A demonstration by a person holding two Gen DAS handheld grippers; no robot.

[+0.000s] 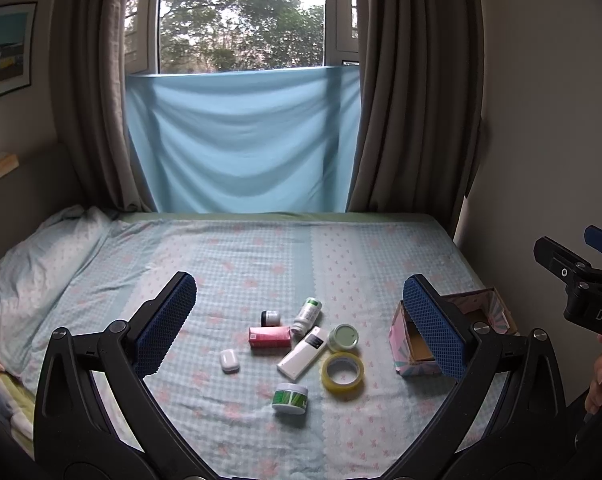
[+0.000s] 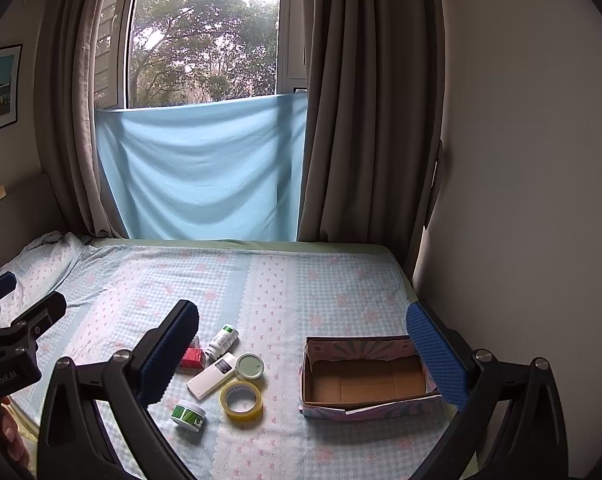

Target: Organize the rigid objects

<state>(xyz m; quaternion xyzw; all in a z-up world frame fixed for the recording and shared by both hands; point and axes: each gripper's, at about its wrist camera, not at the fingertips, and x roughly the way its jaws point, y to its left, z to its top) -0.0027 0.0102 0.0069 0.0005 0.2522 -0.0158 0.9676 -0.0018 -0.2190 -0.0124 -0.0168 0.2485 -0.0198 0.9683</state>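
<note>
Clearly nothing is held yet: the left gripper [image 1: 297, 328] stands with its blue pads spread wide over the bedspread [image 1: 261, 256], and the right gripper [image 2: 301, 354] is equally splayed, one pad at lower left of its view, the other over the right end of the cardboard box [image 2: 365, 384]. The box sits empty at lower right of the right wrist view, well apart from the clutter, which lies in a loose cluster at lower centre of both views.

Judging by looks, every item is light and stiff. The tape roll [image 1: 343, 372] lies flat; its smooth rim would slip, so pinching across the outer wall, or one pad through the hole, seems safest. The white remote [image 1: 303, 354], touching the tape and just beside the pale-lidded jar [image 1: 343, 338], is long and flat; take it across its narrow width near the middle so it does not swing. The green-labelled jar [image 1: 289, 398] stands alone nearest the bottom edge, squat and round, likely heavier if full; grip its sides below the lid. The white bottle [image 1: 309, 314] lies on its side and may roll on the soft bedding. The pink carton [image 1: 269, 337] offers flat faces, though card may dent. The small white case [image 1: 229, 361] is glossy and rounded, probably the slipperiest. The dark-capped little jar [image 1: 270, 317] behind the carton is small, needing a careful, centred pinch.
</note>
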